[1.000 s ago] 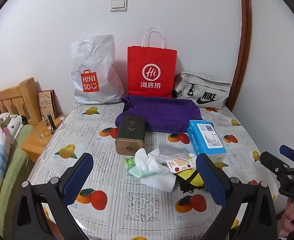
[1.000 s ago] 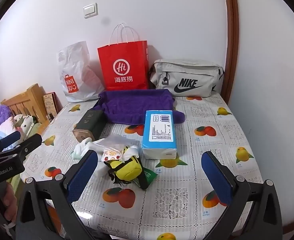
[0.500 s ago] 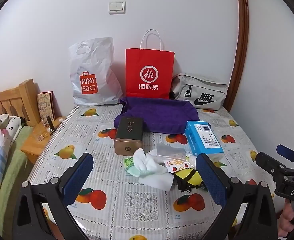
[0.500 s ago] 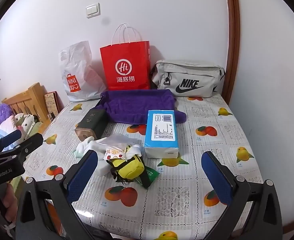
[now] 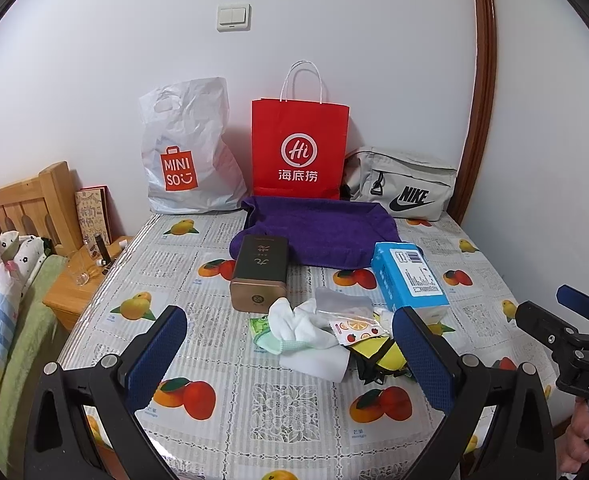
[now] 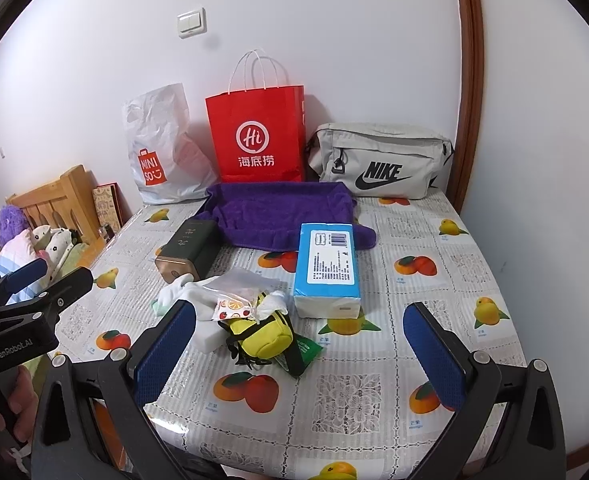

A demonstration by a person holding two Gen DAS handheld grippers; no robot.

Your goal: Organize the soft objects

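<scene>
Blue pads on my left claw (image 5: 290, 354) stand spread wide with nothing between them, and my right claw (image 6: 299, 350) is spread just the same; both hover over the near edge of the table (image 5: 286, 404), touching nothing.

Just ahead of the left claw lies the heap I have to sort: white socks (image 5: 298, 322) bunched on a pale green cloth (image 5: 272, 340), a clear packet with fruit stickers (image 5: 356, 328) lying across them, and beside that a yellow pouch (image 6: 264, 336) with black straps, resting on a green wrapper (image 6: 306, 350). Behind the heap sit a dark tin (image 5: 259, 274) and a blue tissue pack (image 6: 328, 264), then a purple towel (image 5: 322, 232), and against the wall a white plastic bag (image 5: 188, 152), a red paper bag (image 5: 299, 148) and a grey waist bag (image 6: 378, 160).

My worry is the tangle. Pinching a sock may drag the packet or the cloth along, since they overlap. The pouch's loose straps could snag a pad. The plastic table cover looks slick, so a shallow pinch may push things away rather than lift them.
</scene>
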